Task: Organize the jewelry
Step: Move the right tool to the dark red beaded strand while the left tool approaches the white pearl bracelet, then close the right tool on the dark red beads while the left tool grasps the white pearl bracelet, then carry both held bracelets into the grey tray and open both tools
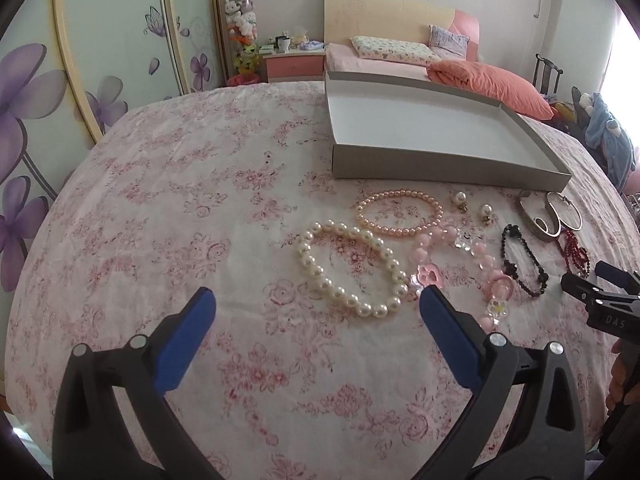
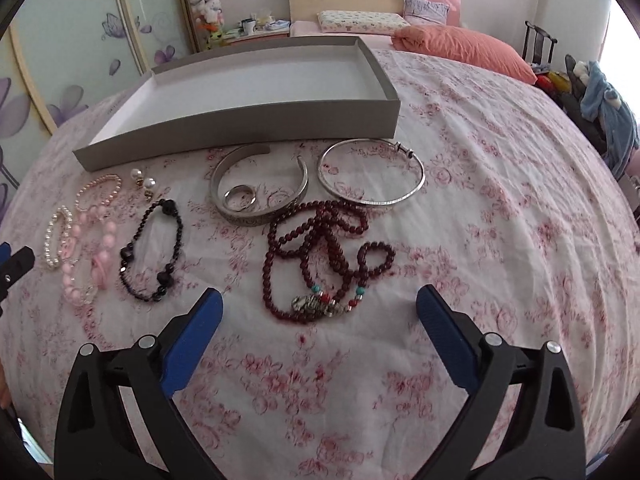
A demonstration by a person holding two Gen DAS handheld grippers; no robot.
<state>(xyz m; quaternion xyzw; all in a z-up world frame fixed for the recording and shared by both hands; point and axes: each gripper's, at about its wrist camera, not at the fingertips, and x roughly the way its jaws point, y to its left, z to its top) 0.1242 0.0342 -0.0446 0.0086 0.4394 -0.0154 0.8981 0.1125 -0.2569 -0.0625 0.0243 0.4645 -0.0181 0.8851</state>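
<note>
An empty grey box (image 1: 440,162) (image 2: 240,128) lies on the floral cloth. In front of it lies jewelry: a white pearl bracelet (image 1: 320,272) (image 2: 50,240), a peach pearl bracelet (image 1: 400,232), a pink bead bracelet (image 1: 486,264) (image 2: 80,276), two pearl earrings (image 1: 472,204) (image 2: 143,182), a black bead bracelet (image 1: 512,268) (image 2: 176,232), a silver cuff (image 2: 264,216) with a ring (image 2: 240,198) inside, a thin silver bangle (image 2: 372,200) and a dark red bead necklace (image 2: 320,256). My left gripper (image 1: 316,304) is open, just short of the white pearls. My right gripper (image 2: 318,302) is open, at the red necklace's pendant.
The floral cloth (image 1: 200,220) covers the whole work surface. Behind it stands a bed with an orange quilt (image 1: 492,84), a nightstand (image 1: 294,62) and a flowered wardrobe (image 1: 80,80). The right gripper's tip (image 1: 592,292) shows at the right edge of the left wrist view.
</note>
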